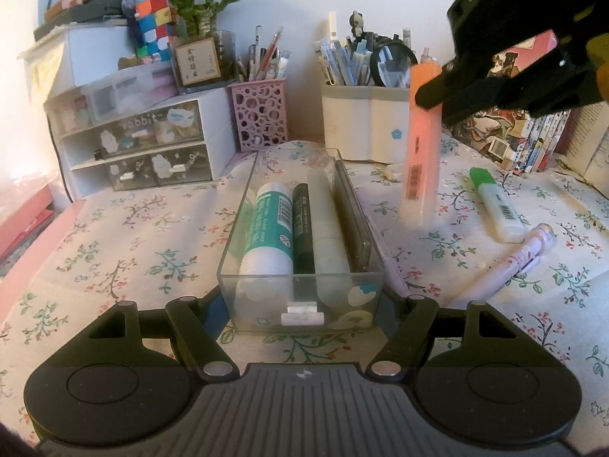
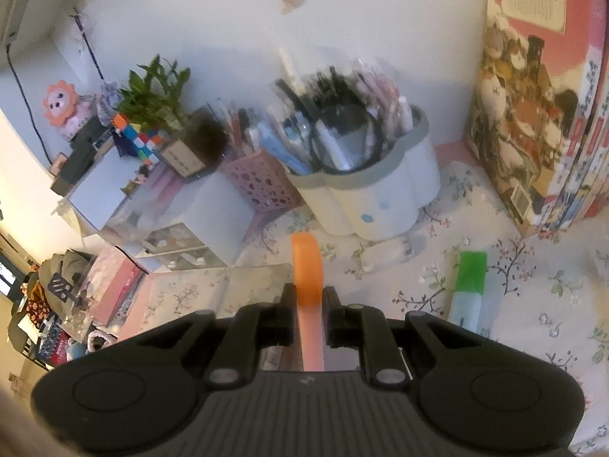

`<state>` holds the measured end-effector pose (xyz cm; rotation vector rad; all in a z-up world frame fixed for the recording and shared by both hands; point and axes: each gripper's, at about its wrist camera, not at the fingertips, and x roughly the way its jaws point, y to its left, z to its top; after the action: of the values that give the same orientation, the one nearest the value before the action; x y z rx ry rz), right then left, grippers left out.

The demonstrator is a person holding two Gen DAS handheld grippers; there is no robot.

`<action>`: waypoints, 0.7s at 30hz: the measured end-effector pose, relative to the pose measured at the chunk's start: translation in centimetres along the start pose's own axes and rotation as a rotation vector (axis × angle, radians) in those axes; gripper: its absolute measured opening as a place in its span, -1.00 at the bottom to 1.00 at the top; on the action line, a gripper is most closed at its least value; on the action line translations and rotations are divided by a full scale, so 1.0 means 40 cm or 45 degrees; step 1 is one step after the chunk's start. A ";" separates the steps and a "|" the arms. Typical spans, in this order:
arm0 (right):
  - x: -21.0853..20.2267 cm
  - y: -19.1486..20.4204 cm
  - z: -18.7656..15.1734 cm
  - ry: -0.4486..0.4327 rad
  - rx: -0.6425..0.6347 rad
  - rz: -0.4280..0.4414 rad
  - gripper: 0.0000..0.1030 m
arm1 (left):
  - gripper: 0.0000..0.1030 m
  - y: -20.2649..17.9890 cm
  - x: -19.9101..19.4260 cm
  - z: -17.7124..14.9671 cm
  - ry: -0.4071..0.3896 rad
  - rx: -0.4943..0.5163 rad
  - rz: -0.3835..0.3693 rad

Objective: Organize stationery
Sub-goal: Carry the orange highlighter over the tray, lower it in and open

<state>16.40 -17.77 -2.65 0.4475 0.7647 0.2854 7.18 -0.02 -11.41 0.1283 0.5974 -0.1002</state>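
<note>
The left gripper point(image 1: 300, 304) clamps the near end of a clear plastic tray point(image 1: 243, 221) on the flowered tablecloth point(image 1: 114, 251). In the tray lie a teal-labelled glue stick point(image 1: 268, 232) with a barcode, a black marker point(image 1: 302, 228) and a pale tube point(image 1: 327, 228). The right gripper point(image 2: 307, 306) has its jaws pinched on an orange highlighter point(image 1: 420, 160), held off the table to the tray's right; it bears a barcode. A green highlighter point(image 1: 495, 202) and a pink pen point(image 1: 510, 262) lie beyond it. A drawer unit point(image 1: 152, 141) reads "rabbit".
</note>
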 end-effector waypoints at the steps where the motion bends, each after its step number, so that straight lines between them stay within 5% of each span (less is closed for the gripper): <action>1: -0.006 0.004 0.003 -0.006 -0.009 0.006 -0.88 | 0.40 0.000 0.000 0.000 0.000 0.000 0.000; 11: -0.067 0.081 0.036 -0.047 -0.080 0.183 -0.88 | 0.40 0.000 0.001 0.000 0.000 -0.001 -0.001; 21: 0.011 0.115 0.016 0.137 -0.052 0.359 -0.88 | 0.40 0.001 0.001 0.000 0.000 0.000 -0.001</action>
<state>16.75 -13.78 -0.29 0.5046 0.7993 0.5917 7.22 0.01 -11.43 0.1281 0.5973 -0.1009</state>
